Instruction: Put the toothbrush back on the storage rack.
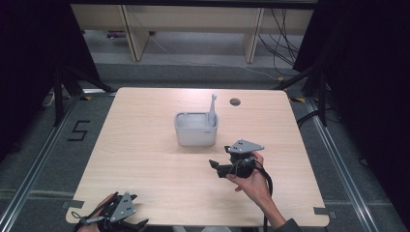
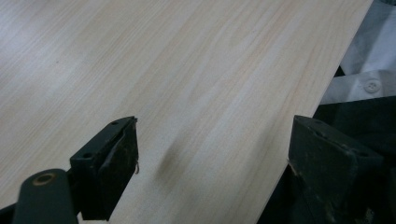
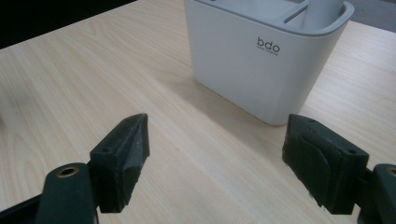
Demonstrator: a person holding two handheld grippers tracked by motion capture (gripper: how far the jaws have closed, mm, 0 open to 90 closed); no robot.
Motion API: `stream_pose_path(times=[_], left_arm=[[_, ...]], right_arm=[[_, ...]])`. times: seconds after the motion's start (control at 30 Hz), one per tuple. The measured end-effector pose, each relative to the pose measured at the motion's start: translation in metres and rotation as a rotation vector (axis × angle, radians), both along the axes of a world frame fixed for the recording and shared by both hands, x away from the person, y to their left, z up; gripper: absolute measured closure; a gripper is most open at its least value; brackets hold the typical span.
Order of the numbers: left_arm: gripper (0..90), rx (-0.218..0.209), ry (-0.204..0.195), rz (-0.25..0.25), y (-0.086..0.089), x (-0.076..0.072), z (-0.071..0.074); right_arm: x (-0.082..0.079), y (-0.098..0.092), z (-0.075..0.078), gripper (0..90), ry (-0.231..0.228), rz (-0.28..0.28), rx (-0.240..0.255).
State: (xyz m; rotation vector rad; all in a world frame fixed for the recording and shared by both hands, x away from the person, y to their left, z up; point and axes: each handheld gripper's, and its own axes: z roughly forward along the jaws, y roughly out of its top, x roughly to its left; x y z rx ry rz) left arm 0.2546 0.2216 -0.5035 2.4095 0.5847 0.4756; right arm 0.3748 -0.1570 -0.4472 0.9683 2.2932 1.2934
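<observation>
From my station I had the right gripper (image 1: 220, 166) over the tabletop (image 1: 145, 159) just nearside and a little right of the white caddy (image 1: 196, 131); its jaws stood wide apart and held nothing, and in the right gripper view the caddy (image 3: 261, 65) rose directly ahead, near but not touching; the container sat about mid-tabletop, slightly toward the far edge, with a pale brush-like handle (image 1: 212, 108) standing upright in its right compartment, long axis vertical, leaning slightly; I judged that any reach for caddy or handle fell to the right hand, far nearer; the left gripper (image 1: 130, 223) rested at the near left corner, well apart from the caddy; its jaws too were spread wide and empty, one hanging past the near edge.
</observation>
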Motion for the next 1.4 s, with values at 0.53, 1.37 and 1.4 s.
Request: stream_pose_path(times=[0.53, 1.37, 1.4], left_arm=[[15.8, -0.008, -0.001, 0.008, 0.0, 0.0, 0.0], [15.8, 0.001, -0.002, 0.001, 0.0, 0.0, 0.0], [15.8, 0.002, -0.001, 0.004, 0.0, 0.0, 0.0]], right_arm=[[-0.015, -0.008, -0.012, 21.5, 0.04, 0.001, 0.007], [-0.034, -0.016, -0.026, 18.3, 0.08, 0.008, 0.019], [-0.036, -0.016, -0.027, 18.3, 0.088, 0.002, 0.021]])
